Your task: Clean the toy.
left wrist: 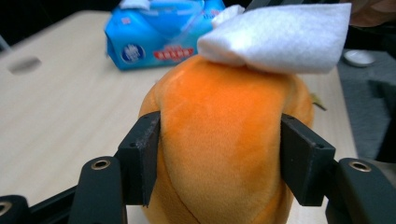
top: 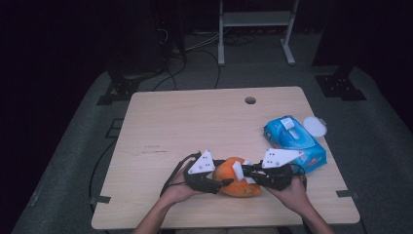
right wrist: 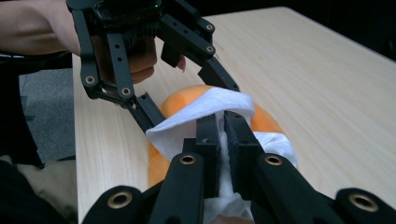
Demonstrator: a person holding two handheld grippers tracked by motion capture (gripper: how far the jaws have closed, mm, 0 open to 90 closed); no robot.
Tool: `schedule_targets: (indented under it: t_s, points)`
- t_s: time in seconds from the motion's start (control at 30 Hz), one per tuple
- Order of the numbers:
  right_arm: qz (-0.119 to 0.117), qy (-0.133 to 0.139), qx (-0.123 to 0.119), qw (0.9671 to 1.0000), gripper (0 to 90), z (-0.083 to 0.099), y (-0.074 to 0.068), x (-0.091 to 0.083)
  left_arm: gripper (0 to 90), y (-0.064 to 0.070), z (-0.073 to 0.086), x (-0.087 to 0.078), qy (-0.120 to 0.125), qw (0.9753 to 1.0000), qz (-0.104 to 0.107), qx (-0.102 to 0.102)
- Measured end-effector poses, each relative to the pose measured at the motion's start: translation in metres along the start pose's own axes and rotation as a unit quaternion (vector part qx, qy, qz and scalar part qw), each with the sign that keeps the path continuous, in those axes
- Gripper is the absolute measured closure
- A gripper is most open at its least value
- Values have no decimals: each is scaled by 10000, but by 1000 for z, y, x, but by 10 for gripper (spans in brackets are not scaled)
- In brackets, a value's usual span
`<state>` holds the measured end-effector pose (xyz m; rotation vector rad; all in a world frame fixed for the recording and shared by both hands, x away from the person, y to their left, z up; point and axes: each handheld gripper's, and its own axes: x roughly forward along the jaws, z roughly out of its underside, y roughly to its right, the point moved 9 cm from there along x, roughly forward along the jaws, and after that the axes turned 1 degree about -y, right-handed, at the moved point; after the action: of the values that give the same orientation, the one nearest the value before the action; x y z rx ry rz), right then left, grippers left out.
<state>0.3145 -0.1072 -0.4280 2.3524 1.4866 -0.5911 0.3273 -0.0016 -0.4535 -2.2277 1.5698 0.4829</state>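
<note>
High view: left hand-held gripper (top: pixel 225 183) clamps orange plush (top: pixel 229 175); right hand-held gripper (top: pixel 243 171) pinches wipe (top: pixel 237 170).

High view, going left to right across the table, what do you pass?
Left hand-held gripper → orange plush toy → right hand-held gripper → blue wipes pack → white round lid.
</note>
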Motion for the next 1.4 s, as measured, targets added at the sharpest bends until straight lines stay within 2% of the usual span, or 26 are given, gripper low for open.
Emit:
schedule_targets:
  t_s: [0.07, 0.13, 0.17, 0.2, 0.23, 0.27, 0.33, 0.4, 0.5, 0.57, 0.6, 0.67, 0.7, 0.77, 0.87, 0.93, 0.97, 1.1, 1.2, 1.3, 1.4]
  points:
    - [20, 9, -31, 10000, 842, -2, 0, -1, 368, 0, -1, -1, 0, 10000, -24, 84]
    - [-22, -11, 91, 10000, 842, 2, 3, 0, 320, 0, 1, 1, -3, 9999, 87, -77]
    - [-39, -59, 127, 9999, 843, 6, 6, 1, 259, 0, 3, 2, -18, 9998, 132, -166]
    - [-19, -112, 144, 9998, 842, 9, 7, 1, 220, -3, 4, 4, -6, 9986, 207, -492]
    - [0, -184, 157, 9997, 843, 13, 10, 2, 165, -4, 5, 5, -15, 9979, 215, -607]
    - [-4, -181, 189, 9997, 843, 14, 10, 2, 132, -8, 8, 6, -85, 9960, 173, -867]
    - [7, -210, 196, 9996, 842, 15, 11, 1, 135, -10, 11, 7, -123, 9934, 244, -1112]
    - [62, -234, 169, 9996, 842, 14, 12, 1, 210, -8, 11, 7, -114, 9947, 226, -994]
    - [99, -230, 91, 9996, 842, 11, 8, 2, 254, -5, 8, 7, -103, 9966, 159, -806]
    - [73, -172, 30, 9998, 842, 6, 3, 4, 273, 0, 5, 8, -105, 9982, 134, -570]
    - [27, -130, -15, 9999, 842, 3, 1, 4, 280, 3, 3, 9, -134, 9991, 100, -382]
    - [-32, -120, -64, 9999, 842, -1, -4, 6, 283, 7, 1, 10, -190, 9997, 38, -159]
    - [-28, -151, -99, 9998, 842, -1, -5, 7, 275, 7, 1, 11, -187, 9997, 7, -122]
    - [-28, -144, -63, 9999, 842, 0, -3, 7, 225, 5, 1, 10, -126, 9996, 16, -236]
    - [21, -131, -9, 9999, 843, 2, 3, 4, 115, -2, 4, 12, -132, 9980, -75, -618]
    - [77, -126, 52, 9999, 842, 3, 7, 2, 149, -3, 4, 12, -116, 9968, -40, -794]
    - [95, -117, 59, 9999, 842, 3, 8, 1, 181, -2, 3, 12, -98, 9966, -2, -818]
    - [107, -110, 7, 9999, 842, 2, 4, 2, 258, 3, 1, 12, -139, 9982, -30, -579]
    - [21, -78, -62, 9999, 842, -4, -6, 7, 268, 12, -3, 13, -197, 9995, -31, -227]
    - [-64, -106, -209, 9997, 842, -7, -15, 13, 268, 17, -3, 14, -306, 9995, -80, 88]
    - [-30, -144, -263, 9995, 843, -6, -13, 13, 270, 14, -1, 13, -286, 9996, -50, -2]
